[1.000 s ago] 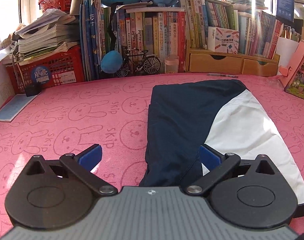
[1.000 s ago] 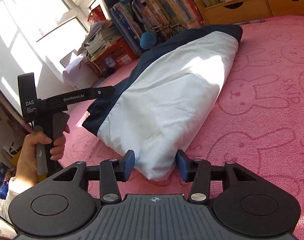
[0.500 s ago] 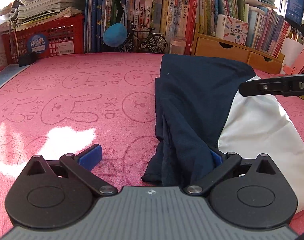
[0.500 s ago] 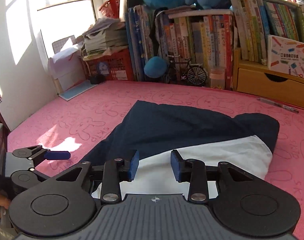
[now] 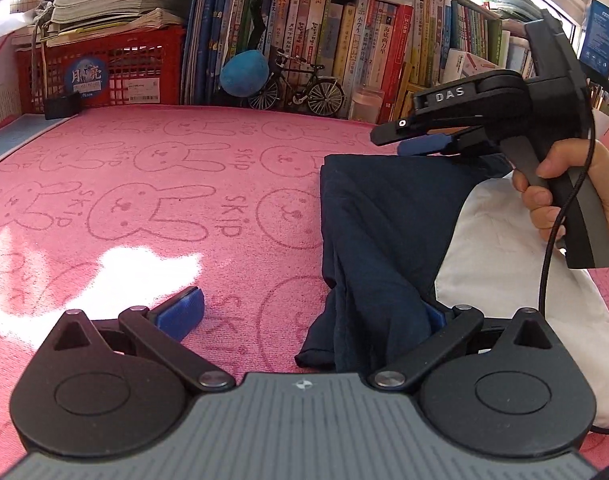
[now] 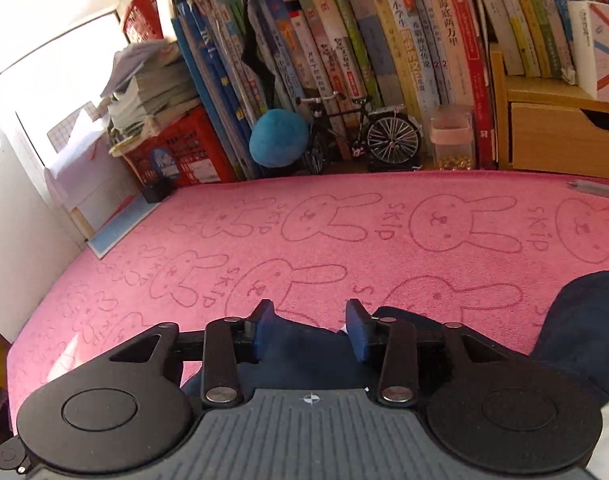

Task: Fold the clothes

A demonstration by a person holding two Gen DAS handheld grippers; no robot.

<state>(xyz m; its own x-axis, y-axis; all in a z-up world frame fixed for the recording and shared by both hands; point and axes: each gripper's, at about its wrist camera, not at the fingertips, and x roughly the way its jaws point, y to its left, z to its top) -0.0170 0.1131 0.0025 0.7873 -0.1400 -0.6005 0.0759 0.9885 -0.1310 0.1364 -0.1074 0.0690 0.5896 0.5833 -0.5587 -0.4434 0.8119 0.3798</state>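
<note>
On the pink mat, garment lies lengthwise toward bookshelf.

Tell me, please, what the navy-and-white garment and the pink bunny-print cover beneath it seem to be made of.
Garment: probably thin woven fabric, matte; it falls in soft, fine creases. Pink cover: looks like terry or plush towelling, matte, with a fuzzy nap and rabbit outlines pressed into the pile.

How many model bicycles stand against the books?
1. The bicycle stands at the books' foot, between the blue plush ball and the small jar. Others may be hidden.
</note>
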